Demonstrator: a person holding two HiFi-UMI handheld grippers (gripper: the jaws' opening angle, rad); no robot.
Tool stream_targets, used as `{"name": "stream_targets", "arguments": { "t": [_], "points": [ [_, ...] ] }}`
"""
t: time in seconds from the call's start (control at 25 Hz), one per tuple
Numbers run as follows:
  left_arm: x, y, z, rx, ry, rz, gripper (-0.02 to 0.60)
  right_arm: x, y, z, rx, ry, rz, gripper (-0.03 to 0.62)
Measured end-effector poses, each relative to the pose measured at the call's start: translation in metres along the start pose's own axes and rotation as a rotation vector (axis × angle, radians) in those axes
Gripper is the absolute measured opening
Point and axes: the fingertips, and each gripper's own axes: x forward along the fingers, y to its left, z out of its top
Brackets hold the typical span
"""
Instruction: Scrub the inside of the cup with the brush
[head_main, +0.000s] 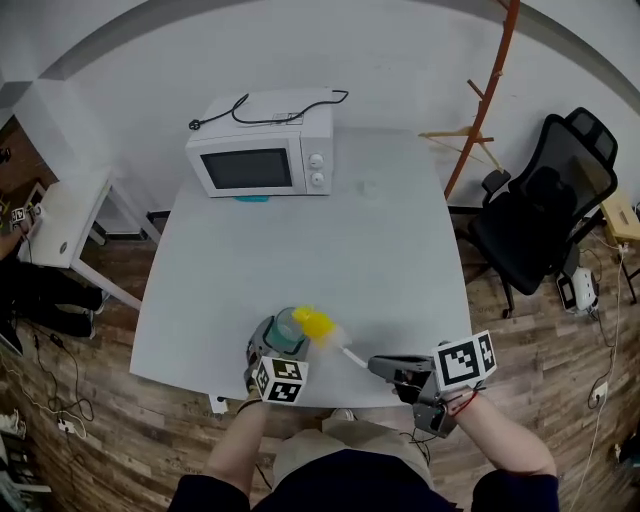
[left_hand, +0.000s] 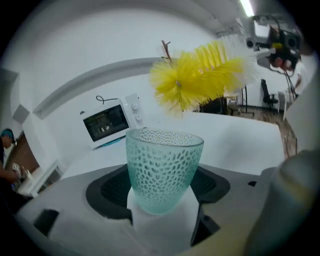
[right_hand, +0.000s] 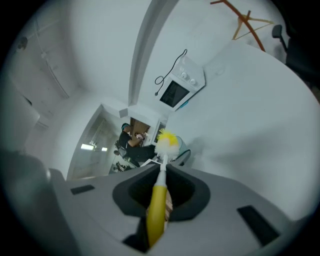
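nearest, at the bottom of the head view, the person's forearms hold the two tools. the left gripper (head_main: 282, 348) has its fingers closed on the lower part of the cup (left_hand: 164, 165). the right gripper (head_main: 388, 368) has its fingers clamped on the yellow handle of the brush (right_hand: 158, 202).

beyond them the pale tabletop (head_main: 380, 230) fills the middle of the frame. a white microwave (head_main: 262, 150) sits at its far edge in the upper left, and a black office chair (head_main: 540, 205) stands on the floor at the right.

the cup is a pale green, dimpled glass one. it is held upright, mouth up, at lower centre, over the near edge of the tabletop. in the left gripper view the brush's yellow bristle head hangs above the rim, towards the upper right, apart from the glass and not yet inside.

this looks like the approach step, with scrubbing not yet begun. the next move calls for centring the head over the mouth, lowering it in along the cup's axis, and keeping the left grip steady while the bristles work the wall.
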Motion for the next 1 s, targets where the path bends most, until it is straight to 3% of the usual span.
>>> {"name": "stream_targets", "arguments": {
  "t": [0.08, 0.2, 0.4, 0.6, 0.72, 1.0],
  "points": [
    [0.008, -0.008, 0.0, -0.103, -0.02, -0.051, 0.377, -0.006, -0.007, 0.006, 0.01, -0.076, 0.0, 0.049],
    [0.018, -0.018, -0.003, -0.179, -0.043, -0.109, 0.377, -0.012, -0.018, 0.012, -0.006, -0.177, -0.032, 0.049],
    [0.027, -0.031, -0.003, -0.209, -0.07, -0.155, 0.377, -0.013, -0.024, 0.015, -0.003, -0.296, -0.039, 0.049],
    [0.032, -0.034, -0.01, -0.245, -0.091, -0.154, 0.377, -0.011, -0.022, 0.009, 0.027, -0.361, -0.024, 0.049],
    [0.033, -0.034, -0.012, -0.278, -0.081, -0.195, 0.379, -0.009, -0.015, 0.005, 0.037, -0.392, -0.012, 0.049],
    [0.002, -0.028, -0.016, -0.298, -0.081, -0.203, 0.379, -0.008, -0.007, -0.029, 0.001, -0.416, -0.106, 0.049]
  ]
}}
